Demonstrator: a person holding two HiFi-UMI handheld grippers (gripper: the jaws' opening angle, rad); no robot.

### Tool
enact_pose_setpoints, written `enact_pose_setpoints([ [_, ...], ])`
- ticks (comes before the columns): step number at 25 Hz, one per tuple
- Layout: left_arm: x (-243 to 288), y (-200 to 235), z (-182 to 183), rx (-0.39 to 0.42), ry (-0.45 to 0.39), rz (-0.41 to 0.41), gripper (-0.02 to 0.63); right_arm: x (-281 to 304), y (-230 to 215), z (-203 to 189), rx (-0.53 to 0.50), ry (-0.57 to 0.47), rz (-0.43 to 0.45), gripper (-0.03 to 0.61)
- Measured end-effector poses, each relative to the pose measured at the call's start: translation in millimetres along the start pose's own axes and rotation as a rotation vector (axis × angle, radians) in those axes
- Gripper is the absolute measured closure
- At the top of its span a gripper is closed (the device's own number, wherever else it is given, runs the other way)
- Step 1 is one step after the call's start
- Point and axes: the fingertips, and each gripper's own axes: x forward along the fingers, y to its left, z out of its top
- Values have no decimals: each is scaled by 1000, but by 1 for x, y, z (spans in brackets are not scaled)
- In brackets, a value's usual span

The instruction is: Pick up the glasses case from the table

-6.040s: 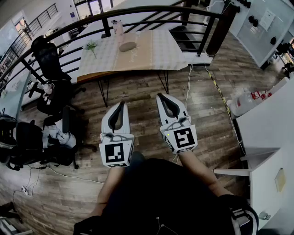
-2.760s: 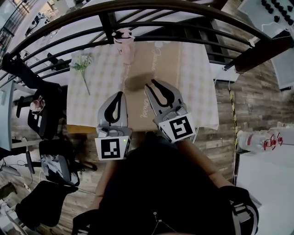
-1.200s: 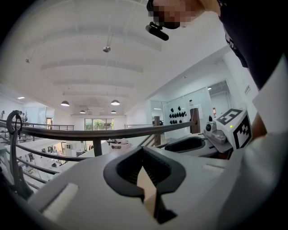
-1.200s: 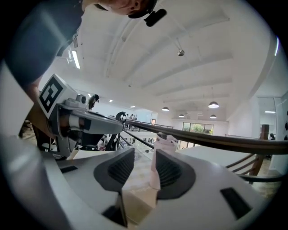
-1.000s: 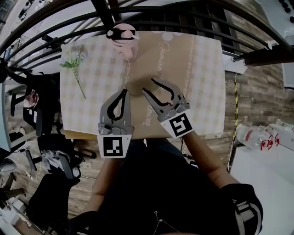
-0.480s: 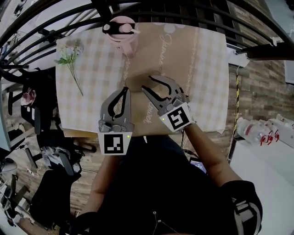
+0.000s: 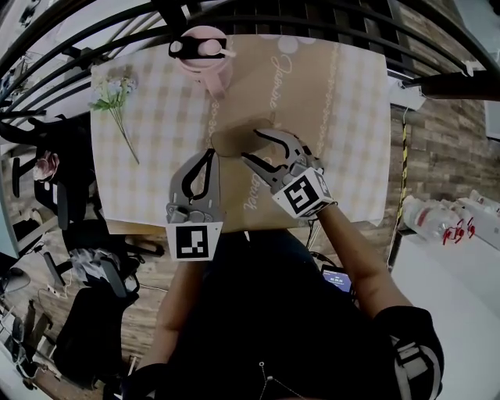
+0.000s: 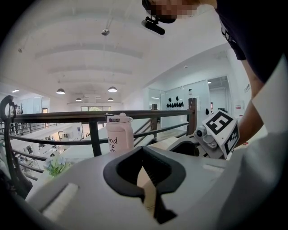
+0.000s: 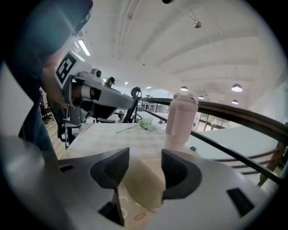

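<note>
Table: a table (image 7: 351,117) covered with a checked cloth is seen in the upper half of the head view, with a dark railing (image 7: 312,11) along its far edge.
Glasses case: a brown oval glasses case (image 7: 233,137) is seen lying on the cloth near the middle of the table, just above the two grippers in the head view. In the right gripper view it is shown at lower centre (image 9: 141,186), flat on the cloth.
Right gripper: the right gripper (image 7: 251,147) is held at the centre of the head view, tilted toward the upper left. Its jaws are spread apart, and the near end of the case is framed between them. In its own view the ribbed pads (image 9: 118,168) are seen on either side of the case. No firm contact can be made out, and the case is not clamped.
Left gripper: the left gripper (image 7: 208,154) is held just left of centre in the head view, pointed up the frame, beside the case and slightly below it. In its own view the jaw tips are seen pressed together with nothing between them. Only cloth is visible through the loop they form.
Pink bottle: a pink lidded bottle (image 7: 205,51) is stood upright at the upper centre of the head view, beyond the case and apart from it.
Flowers: a small flower sprig (image 7: 113,92) is laid on the cloth at the upper left, well apart from the case.
Person: a dark top and bare forearms are seen in the lower half of the head view.
</note>
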Motion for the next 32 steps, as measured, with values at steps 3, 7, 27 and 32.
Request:
enact_pose_setpoints([
  [3, 1, 3, -1, -5, 6, 6, 603, 6, 6, -9, 1, 29, 53, 372],
  [7, 3, 7, -7, 3, 35, 9, 603, 12, 11, -19, 0, 65, 97, 345],
  [27, 9, 19, -26, -12, 64, 17, 603, 45, 20, -63, -169, 327, 293, 240],
  [32, 9, 21, -29, -41, 87, 30, 603, 49, 19, -69, -192, 368, 310, 229],
])
